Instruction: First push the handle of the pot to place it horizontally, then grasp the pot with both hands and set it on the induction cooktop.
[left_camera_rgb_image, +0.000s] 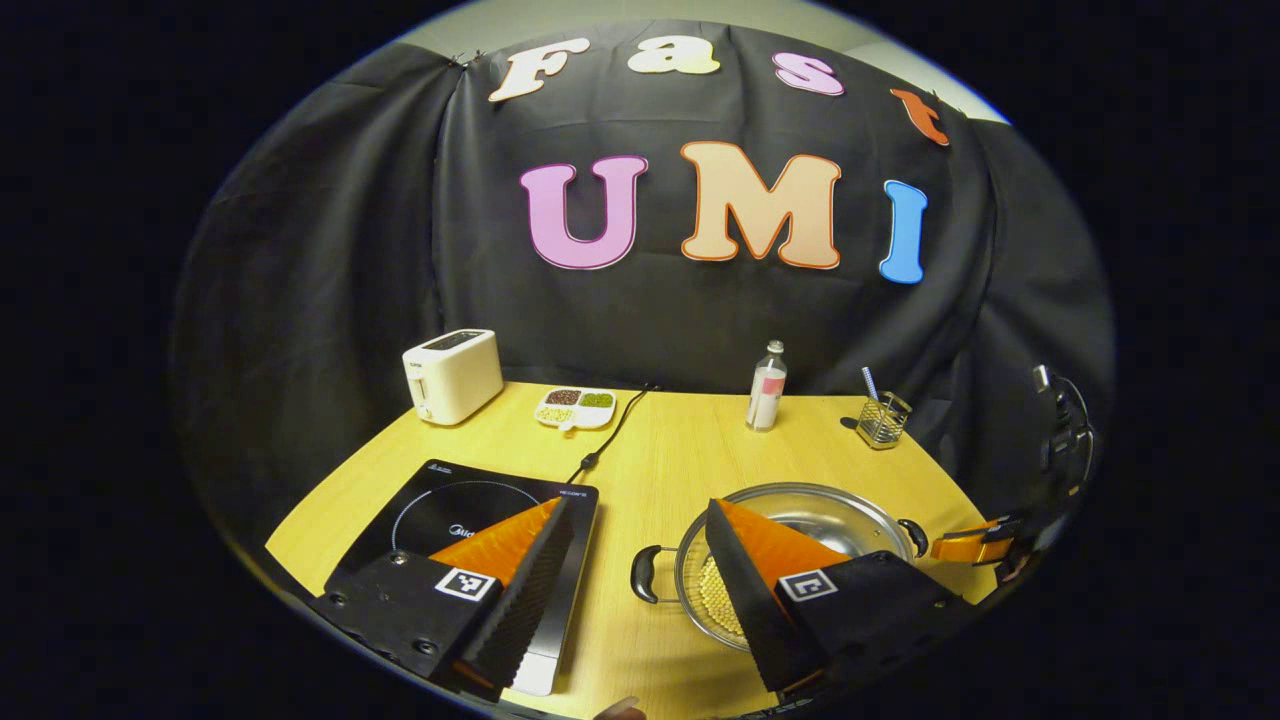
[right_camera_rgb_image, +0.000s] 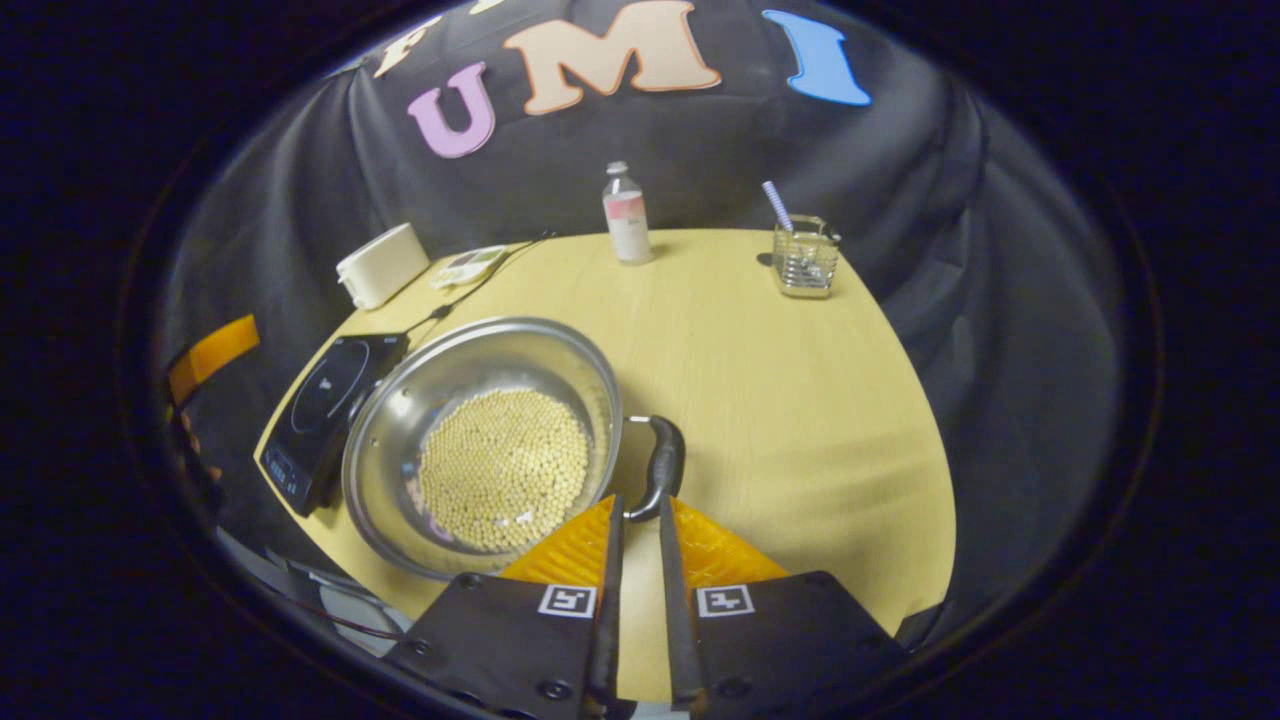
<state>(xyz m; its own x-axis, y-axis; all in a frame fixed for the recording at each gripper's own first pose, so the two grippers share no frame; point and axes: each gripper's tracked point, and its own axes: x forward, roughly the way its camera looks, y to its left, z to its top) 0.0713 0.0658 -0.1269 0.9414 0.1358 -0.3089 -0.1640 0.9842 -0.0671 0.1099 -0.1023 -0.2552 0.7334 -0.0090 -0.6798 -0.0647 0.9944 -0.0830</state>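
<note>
— Right gripper (right_camera_rgb_image: 640, 515)?
— Nearly closed, narrow gap, tips right at pot handle (right_camera_rgb_image: 662, 465); whether pressing it, cannot tell.
— Left gripper (left_camera_rgb_image: 635, 520)?
— Spread wide, grasping nothing; one finger over induction cooktop (left_camera_rgb_image: 440, 500), other over pot (left_camera_rgb_image: 800, 505) rim.
— Pot?
— On table (right_camera_rgb_image: 800, 400), beads inside, cooktop at its 9 o'clock, bottle (right_camera_rgb_image: 626, 214) toward 12.

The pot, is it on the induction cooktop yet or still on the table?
Still on the table. The pot sits on the wood beside the induction cooktop, whose glass top is bare.
</note>
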